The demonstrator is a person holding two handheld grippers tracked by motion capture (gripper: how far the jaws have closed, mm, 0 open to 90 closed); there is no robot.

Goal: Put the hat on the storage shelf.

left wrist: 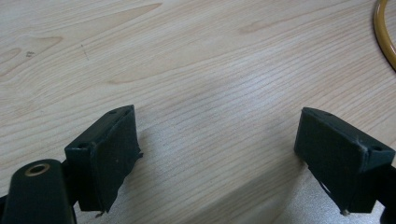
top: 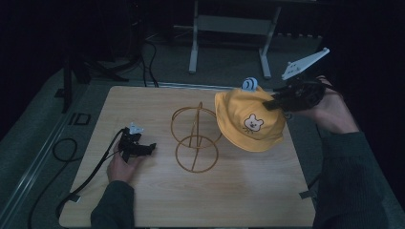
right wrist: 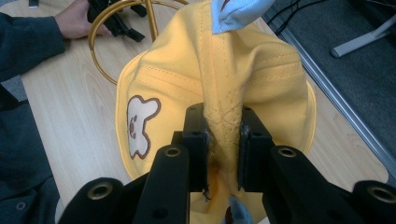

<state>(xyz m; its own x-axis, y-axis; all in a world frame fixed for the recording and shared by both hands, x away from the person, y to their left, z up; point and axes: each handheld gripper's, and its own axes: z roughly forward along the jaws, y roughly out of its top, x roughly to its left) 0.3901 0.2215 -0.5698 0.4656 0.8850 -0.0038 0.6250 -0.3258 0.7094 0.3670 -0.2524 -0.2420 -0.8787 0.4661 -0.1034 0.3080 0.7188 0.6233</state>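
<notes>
1. A yellow bucket hat (top: 248, 121) hangs above the right half of a light wooden table (top: 157, 205), lifted by the right gripper (top: 276, 102) that a person holds at the table's right edge, with the grey plate of that gripper tilted up behind it.
2. In the right gripper view, the 2 black jaws are clamped tight on a pinched fold of the hat (right wrist: 219, 102), the stitched crown seam squeezed between the pads (right wrist: 198, 140); the rest of the cloth spreads away beyond the jaw tips.
3. A white bear patch (top: 253, 123) on the hat faces the high camera, and a pale blue ear-like piece (top: 249, 84) sticks up at the hat's far side.
4. A gold wire stand (top: 195, 138), 2 rings on an upright rod, sits at the table's centre, just left of the hat; the brim's left edge overlaps the upper ring in the high view, though contact cannot be judged.
5. The left gripper (top: 148, 148) rests low on the table's left part, well apart from the hat, pointing toward the stand.
6. In the left gripper view its jaws stand wide with bare wood between them, and a sliver of the stand's base ring (left wrist: 384, 32) curves in at the top right corner.
</notes>
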